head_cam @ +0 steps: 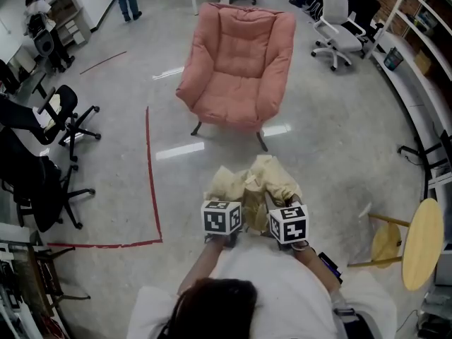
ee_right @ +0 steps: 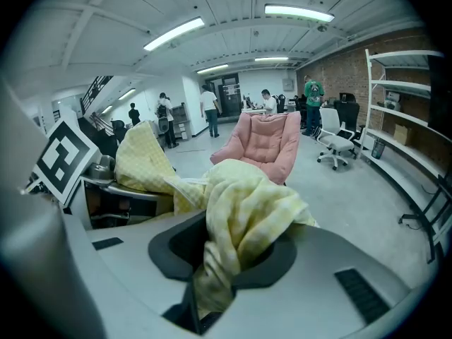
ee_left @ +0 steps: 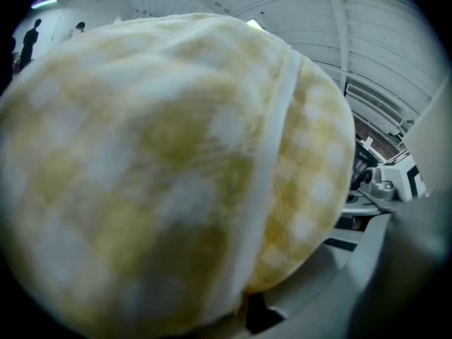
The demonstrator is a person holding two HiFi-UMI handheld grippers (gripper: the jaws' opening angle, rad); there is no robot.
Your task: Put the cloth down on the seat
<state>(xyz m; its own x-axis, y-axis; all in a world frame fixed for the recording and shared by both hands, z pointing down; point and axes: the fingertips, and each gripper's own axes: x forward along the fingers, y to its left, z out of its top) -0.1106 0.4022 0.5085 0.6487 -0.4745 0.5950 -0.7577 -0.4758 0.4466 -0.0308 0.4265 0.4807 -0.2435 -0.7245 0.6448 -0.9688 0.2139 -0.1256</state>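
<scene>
Yellow checked cloth point(head_cam: 256, 186), pinched in your left tongs point(ee_left: 244, 308) and right tongs point(ee_right: 212, 284), looks mid-carry; next, close on the pink armchair point(head_cam: 240, 62) at upper centre, then lower it.

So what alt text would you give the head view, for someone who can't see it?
Seen from above, a person grips a bunched yellow checked cloth in the left claw and right claw, facing a pink armchair that stands farther off on the grey floor. Office chairs stand around.
</scene>
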